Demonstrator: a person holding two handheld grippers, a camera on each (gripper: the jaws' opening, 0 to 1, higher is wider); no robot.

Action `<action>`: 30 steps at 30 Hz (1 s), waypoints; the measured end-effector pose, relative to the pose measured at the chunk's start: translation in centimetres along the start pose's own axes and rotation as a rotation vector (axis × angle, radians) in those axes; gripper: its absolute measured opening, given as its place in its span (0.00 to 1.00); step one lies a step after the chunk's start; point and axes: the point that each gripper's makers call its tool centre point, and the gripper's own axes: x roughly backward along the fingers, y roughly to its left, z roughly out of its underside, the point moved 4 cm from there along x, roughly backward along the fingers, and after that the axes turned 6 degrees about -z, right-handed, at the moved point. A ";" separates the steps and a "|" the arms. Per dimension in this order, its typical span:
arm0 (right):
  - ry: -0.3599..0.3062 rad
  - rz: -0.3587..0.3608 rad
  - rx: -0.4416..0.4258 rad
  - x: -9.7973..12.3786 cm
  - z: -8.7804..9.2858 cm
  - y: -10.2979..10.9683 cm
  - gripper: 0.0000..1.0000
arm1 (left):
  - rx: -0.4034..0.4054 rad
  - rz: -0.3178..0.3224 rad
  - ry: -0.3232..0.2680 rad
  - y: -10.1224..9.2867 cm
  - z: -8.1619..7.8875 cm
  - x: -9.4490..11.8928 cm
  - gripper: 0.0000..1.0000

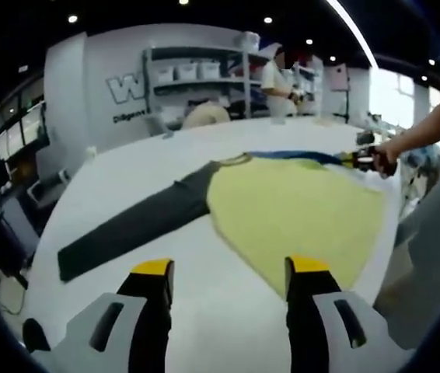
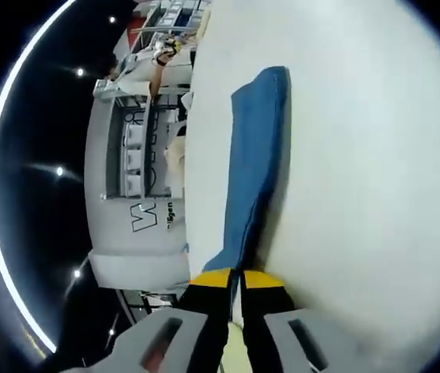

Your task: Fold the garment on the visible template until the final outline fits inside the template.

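Beside the yellow shirt (image 1: 294, 214) on the desk (image 1: 127, 179), right gripper (image 2: 237, 273) pinches its blue sleeve (image 2: 255, 163) for folding; left gripper (image 1: 232, 268) hovers, jaws apart, empty.

The blue sleeve (image 2: 255, 155) is disappearing between the right hand-held gripper (image 2: 239, 278) tips, hiding its near end.

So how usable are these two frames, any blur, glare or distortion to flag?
Left gripper view: soft focus, fisheye bends the table, bright window glare top right. Right gripper view: rolled sideways, the blue sleeve casts a soft shadow, ceiling light strip smeared into an arc.
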 end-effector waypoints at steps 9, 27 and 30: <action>-0.103 -0.038 0.006 3.5 -3.7 0.9 0.13 | -0.007 0.004 0.002 0.2 0.3 -0.1 0.60; -0.264 0.033 0.036 6.0 -10.6 0.8 0.18 | -0.001 -0.021 0.005 0.8 0.5 -0.2 0.59; -0.258 0.045 0.040 6.3 -10.6 0.7 0.16 | 0.000 -0.023 0.006 0.8 0.5 -0.2 0.59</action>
